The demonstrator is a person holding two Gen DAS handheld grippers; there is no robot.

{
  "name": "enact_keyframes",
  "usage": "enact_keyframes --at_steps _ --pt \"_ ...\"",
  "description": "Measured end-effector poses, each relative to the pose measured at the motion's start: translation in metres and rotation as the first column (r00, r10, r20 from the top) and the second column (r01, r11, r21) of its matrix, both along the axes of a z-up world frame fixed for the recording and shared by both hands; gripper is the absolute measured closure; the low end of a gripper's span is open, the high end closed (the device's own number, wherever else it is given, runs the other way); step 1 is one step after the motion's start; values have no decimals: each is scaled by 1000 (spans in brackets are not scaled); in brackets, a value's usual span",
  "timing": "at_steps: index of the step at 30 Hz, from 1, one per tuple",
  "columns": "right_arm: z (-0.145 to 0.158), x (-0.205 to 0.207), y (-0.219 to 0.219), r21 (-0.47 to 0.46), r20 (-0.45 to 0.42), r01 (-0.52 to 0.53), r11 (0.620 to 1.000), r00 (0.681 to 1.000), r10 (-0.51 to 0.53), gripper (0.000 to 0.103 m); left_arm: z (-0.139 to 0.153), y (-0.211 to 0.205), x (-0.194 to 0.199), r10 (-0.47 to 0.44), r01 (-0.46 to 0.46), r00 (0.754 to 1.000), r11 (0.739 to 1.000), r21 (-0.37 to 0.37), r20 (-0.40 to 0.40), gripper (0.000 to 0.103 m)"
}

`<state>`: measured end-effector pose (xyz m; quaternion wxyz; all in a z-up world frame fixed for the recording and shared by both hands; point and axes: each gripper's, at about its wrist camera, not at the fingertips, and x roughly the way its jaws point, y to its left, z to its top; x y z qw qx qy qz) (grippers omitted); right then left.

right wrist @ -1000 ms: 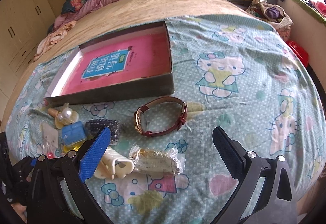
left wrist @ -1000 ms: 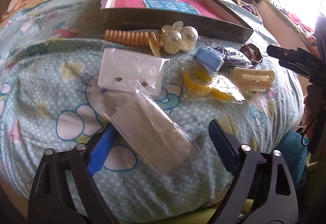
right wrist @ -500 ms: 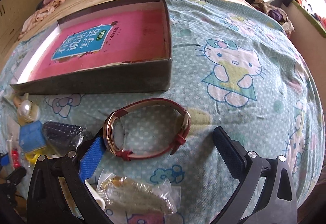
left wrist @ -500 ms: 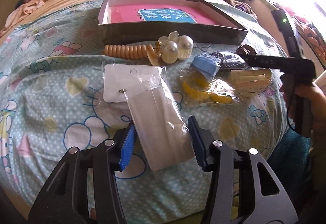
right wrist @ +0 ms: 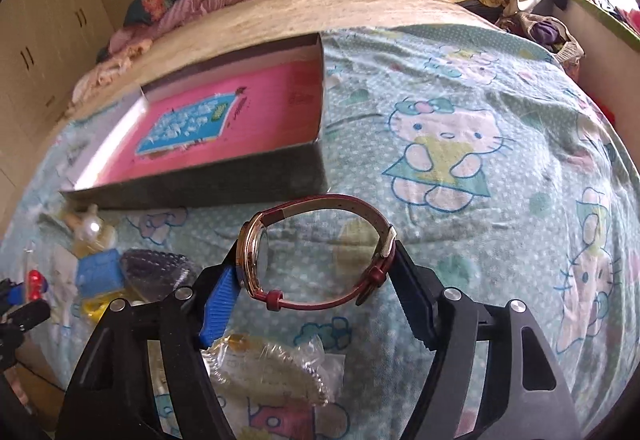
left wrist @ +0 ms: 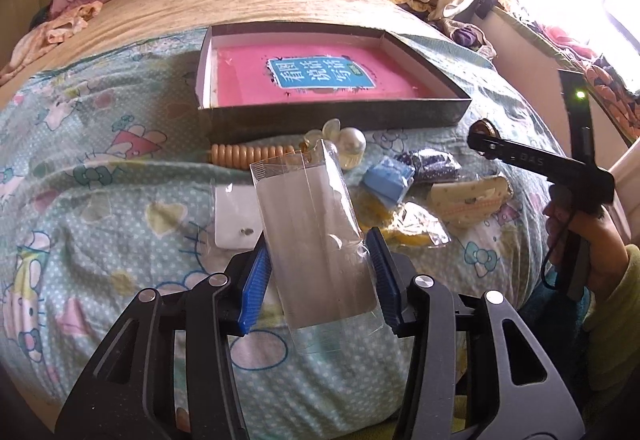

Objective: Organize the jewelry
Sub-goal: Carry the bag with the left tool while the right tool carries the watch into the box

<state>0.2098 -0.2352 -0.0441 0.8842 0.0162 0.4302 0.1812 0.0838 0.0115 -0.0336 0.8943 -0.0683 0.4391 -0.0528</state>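
My left tongs (left wrist: 318,280) are closed on a clear plastic packet (left wrist: 316,236), which stands up tilted between the blue pads above the bed cover (left wrist: 120,199). My right tongs (right wrist: 316,292) are narrow around a red-strap watch (right wrist: 316,252): the gold case touches the left blue pad (right wrist: 220,304) and the buckle side touches the dark right finger.

The left wrist view shows what the right view does not: a white earring card (left wrist: 236,215) lying just behind the packet, a string of tan beads (left wrist: 252,151) near the box wall, and a cream hair clip (left wrist: 468,199) on the right side. It also shows my right tongs from the side, with only a small part of the watch.

The right wrist view shows the whole watch, and below it a crinkled clear bag (right wrist: 272,368) on the bed.

Both views show the open box (left wrist: 336,115) with a pink book (left wrist: 320,79) inside, the pearl ornament (left wrist: 352,147) and the small blue block (left wrist: 388,175).
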Motion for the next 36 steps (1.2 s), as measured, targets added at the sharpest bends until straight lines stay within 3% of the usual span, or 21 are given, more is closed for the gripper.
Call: enact_keyframes --at_steps 5,19,32,34,36 --pt "26 -15 -10 87 57 11 996 998 -16 34 10 3 8 2 -2 1000 1000 -5 28 65" --pt "85 -13 18 108 176 -66 992 983 47 34 42 24 56 46 -47 993 999 10 110 65" --pt "86 29 65 85 158 -118 989 982 103 34 38 43 106 84 -87 990 996 18 113 65" --pt "82 35 71 83 146 -121 989 983 108 34 35 45 112 87 -89 990 996 13 111 74" --pt "78 41 74 78 135 -124 989 984 112 34 31 47 119 91 -92 991 996 7 101 75"
